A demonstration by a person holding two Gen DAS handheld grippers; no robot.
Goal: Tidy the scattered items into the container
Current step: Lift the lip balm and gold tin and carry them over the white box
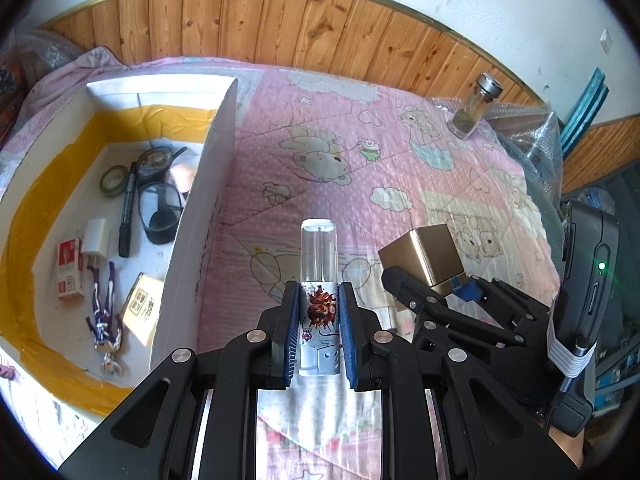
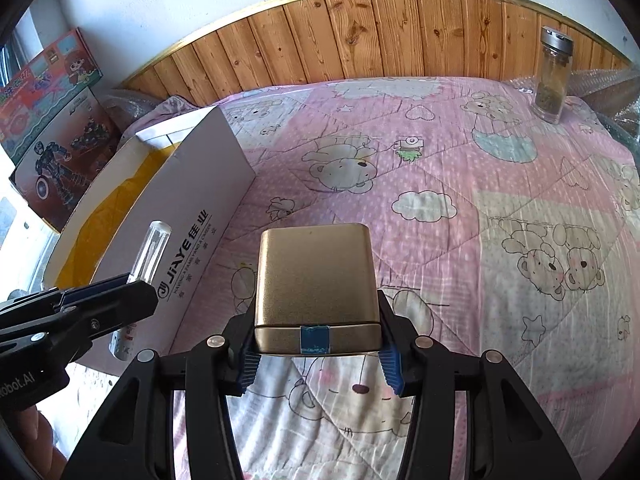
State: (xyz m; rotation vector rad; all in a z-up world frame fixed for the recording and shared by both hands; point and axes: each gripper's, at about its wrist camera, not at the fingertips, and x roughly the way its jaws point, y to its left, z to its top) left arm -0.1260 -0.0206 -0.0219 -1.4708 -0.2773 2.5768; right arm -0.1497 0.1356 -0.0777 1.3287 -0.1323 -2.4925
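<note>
Gold tin [image 2: 316, 280] clamped in the right claw [image 2: 318, 354], clear bottle [image 1: 319, 280] pinched in the left claw [image 1: 319, 320], both lifted off the bed [image 1: 400, 152], likely bound for the box [image 1: 208, 184].

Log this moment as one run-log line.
left tongs: shut on spray bottle | right tongs: shut on gold tin | box: right of it, both

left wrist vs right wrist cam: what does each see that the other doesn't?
Left wrist only: the box's inside, holding glasses, a black marker, a tape roll, a white charger and a small figure.

Right wrist only: a colourful toy box behind the container, and the container's printed side.

Both: the white box, the left gripper clamping the clear-capped tube, the right gripper holding the gold tin, the glass jar.
</note>
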